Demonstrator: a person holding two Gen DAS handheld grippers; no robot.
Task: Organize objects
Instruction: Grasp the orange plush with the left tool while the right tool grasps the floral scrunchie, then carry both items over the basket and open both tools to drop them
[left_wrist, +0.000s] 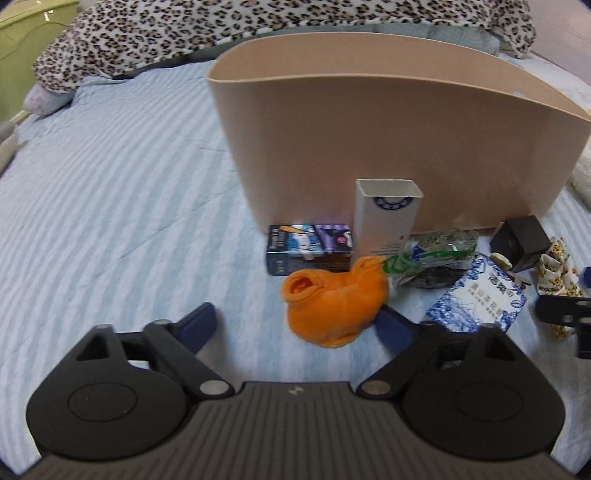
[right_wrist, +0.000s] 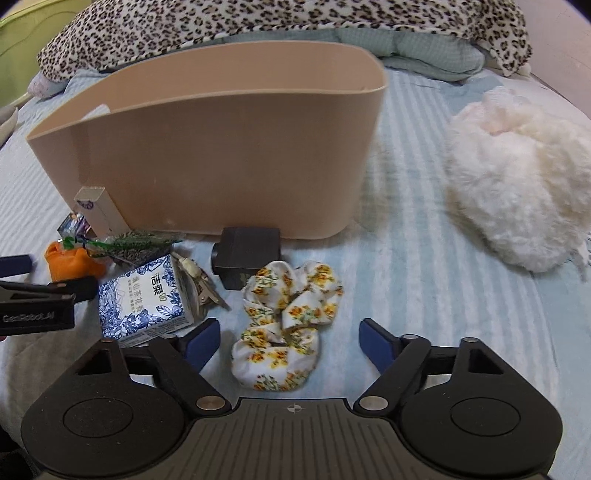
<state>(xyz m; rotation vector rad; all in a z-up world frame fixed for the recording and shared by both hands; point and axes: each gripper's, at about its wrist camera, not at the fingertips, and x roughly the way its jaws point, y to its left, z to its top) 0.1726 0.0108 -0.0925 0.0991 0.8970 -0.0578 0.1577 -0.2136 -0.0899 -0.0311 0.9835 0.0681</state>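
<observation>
Left gripper (left_wrist: 299, 325) fingers spread wide, orange cloth (left_wrist: 334, 304) between them at 12-1 o'clock, right finger touching it. Right gripper (right_wrist: 286, 338) also spread, floral scrunchie (right_wrist: 286, 321) between fingers at 12. Tan bin (right_wrist: 229, 155) upright at 11-12, behind the clutter on striped bedsheet (left_wrist: 110, 192).
</observation>
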